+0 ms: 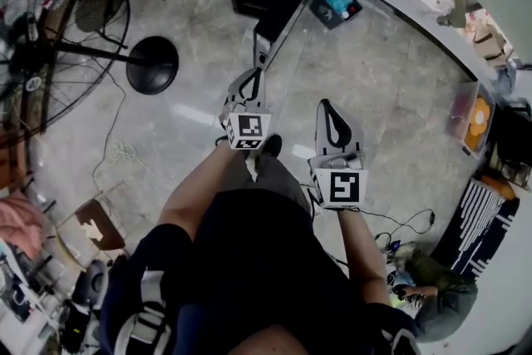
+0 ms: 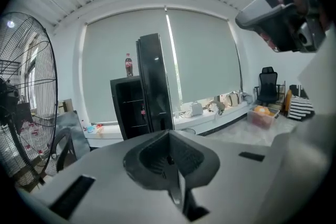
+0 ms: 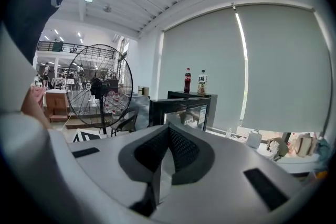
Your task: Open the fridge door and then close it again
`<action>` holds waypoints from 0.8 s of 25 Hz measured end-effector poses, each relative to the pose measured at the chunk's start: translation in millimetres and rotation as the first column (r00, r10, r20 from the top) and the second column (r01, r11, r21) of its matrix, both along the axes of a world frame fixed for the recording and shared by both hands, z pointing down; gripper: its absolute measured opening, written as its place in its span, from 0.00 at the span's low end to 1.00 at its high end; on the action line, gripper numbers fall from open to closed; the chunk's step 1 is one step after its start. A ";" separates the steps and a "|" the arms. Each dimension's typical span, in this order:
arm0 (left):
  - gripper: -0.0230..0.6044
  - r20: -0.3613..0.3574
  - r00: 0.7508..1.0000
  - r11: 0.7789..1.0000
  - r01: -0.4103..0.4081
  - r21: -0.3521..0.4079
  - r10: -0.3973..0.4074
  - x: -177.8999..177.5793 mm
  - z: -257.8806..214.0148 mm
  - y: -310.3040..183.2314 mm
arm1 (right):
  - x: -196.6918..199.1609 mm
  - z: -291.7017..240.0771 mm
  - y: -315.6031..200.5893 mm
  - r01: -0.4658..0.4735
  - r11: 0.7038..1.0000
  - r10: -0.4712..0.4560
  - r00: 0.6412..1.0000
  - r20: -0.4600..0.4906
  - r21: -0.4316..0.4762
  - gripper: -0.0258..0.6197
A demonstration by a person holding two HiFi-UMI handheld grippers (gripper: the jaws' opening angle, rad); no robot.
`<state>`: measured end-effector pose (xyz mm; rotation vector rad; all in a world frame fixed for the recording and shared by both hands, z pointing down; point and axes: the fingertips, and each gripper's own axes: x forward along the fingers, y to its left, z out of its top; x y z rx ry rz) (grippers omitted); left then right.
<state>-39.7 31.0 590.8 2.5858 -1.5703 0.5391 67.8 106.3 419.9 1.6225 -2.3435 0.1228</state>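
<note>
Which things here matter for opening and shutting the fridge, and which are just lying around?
For the job: fridge, its open door, left gripper, right gripper.
Just lying about: big fan, bottle on the fridge, plastic bin, office chair.

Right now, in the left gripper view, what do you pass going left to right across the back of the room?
floor fan → fridge → open door → office chair
</note>
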 end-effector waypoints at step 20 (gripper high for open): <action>0.07 0.004 0.999 0.999 0.041 0.020 -0.041 -75.7 -37.4 11.7 | -50.1 11.5 -47.4 0.058 0.998 -0.058 0.998 -0.020 0.013 0.27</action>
